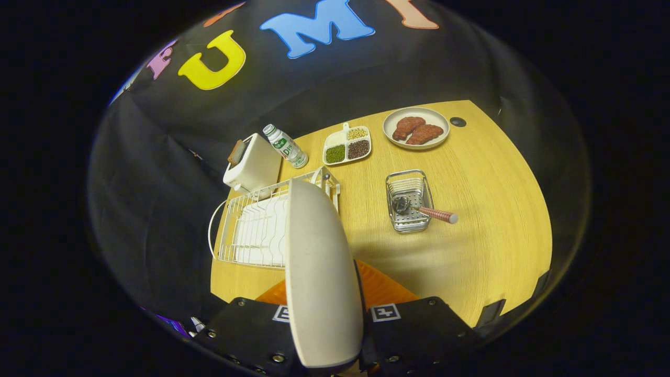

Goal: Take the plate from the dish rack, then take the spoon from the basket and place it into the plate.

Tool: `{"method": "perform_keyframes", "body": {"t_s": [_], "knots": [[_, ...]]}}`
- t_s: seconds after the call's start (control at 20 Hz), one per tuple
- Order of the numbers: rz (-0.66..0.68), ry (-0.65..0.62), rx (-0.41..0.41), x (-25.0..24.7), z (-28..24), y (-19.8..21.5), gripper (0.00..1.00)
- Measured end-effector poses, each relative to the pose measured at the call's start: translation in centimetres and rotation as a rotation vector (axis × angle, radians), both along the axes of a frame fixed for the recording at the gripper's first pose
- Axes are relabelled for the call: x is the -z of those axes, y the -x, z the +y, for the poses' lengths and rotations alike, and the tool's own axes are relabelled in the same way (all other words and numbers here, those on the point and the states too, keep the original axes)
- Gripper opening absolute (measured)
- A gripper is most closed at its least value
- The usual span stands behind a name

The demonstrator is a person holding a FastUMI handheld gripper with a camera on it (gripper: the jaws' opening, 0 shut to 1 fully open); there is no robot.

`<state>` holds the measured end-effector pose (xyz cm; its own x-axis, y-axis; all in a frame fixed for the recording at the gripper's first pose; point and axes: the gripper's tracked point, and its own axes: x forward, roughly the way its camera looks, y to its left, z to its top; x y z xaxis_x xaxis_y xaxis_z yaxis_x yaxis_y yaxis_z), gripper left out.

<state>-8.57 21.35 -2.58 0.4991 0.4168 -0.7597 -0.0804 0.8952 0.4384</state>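
A pale plate (319, 267) stands on edge between my fingers, lifted well above the table. My gripper (327, 314) is shut on its lower rim. The white wire dish rack (251, 230) lies below and to the left of the plate, partly hidden by it. To the right, beyond the fingers, a small metal basket (411, 201) holds a spoon (429, 211). The spoon's bowl rests inside the basket and its red checked handle pokes out over the basket's right side.
A white toaster (254, 163) and a small bottle (285, 146) sit behind the rack. Farther back are a divided tray of beans (346, 145) and a plate with two pieces of meat (416, 128). An orange mat (379, 288) lies under the held plate.
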Motion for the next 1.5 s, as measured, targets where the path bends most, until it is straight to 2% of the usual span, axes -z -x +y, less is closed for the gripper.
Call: {"method": "perform_keyframes", "body": {"t_s": [0.35, 0.6, 0.8, 1.35, 1.5], "knots": [[0.054, -0.011, 0.007, 4.6, -3.2, 3.2, 0.37], [0.115, -0.094, 0.060, 9.6, -3.9, 4.9, 0.37], [0.142, -0.146, 0.069, 13.0, -4.1, 5.6, 0.37], [0.161, -0.338, 0.036, 18.2, -1.8, 5.6, 0.38], [0.145, -0.324, 0.047, 18.5, -3.1, 5.4, 0.38]]}}
